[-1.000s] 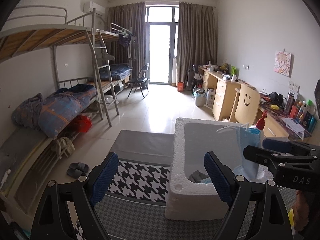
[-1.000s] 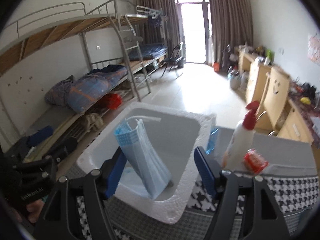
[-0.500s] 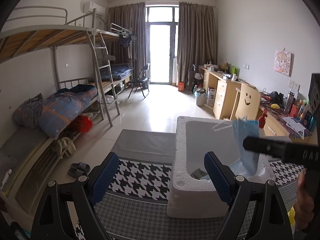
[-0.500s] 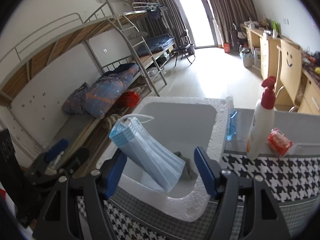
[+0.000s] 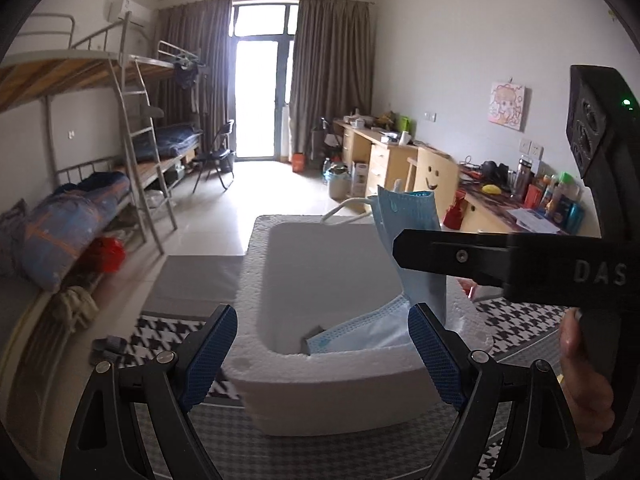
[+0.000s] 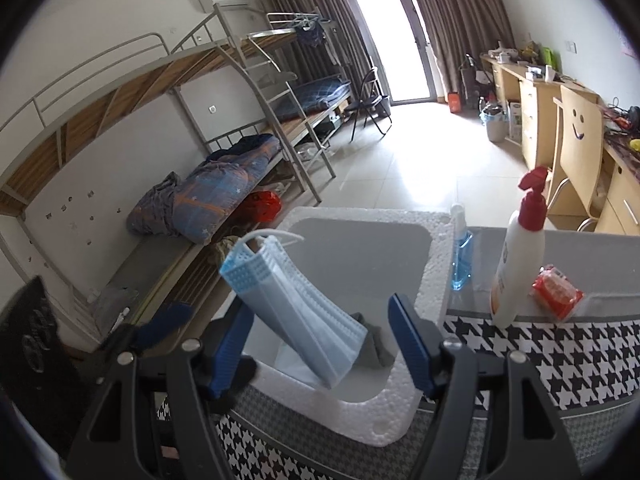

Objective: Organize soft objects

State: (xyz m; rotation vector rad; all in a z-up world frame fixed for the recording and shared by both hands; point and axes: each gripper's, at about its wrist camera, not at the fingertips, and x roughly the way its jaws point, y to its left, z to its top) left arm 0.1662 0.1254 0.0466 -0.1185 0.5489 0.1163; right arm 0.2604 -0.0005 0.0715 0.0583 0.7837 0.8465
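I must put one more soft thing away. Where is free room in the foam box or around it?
Free: the far half of the foam box, and the houndstooth cloth left of it. Crowded: the box's near end, with blue masks and a grey cloth; to its right, blue bottle, pump bottle, red packet.

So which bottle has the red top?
The tall white pump bottle, standing on the houndstooth cloth beside the red packet. The other, a small clear blue bottle, has no red and stands against the foam box.

Houndstooth-cloth table [image 6: 560, 360], white foam box [image 6: 432, 264], blue spray bottle [image 6: 461, 256], white pump bottle [image 6: 518, 264], red packet [image 6: 557, 291]
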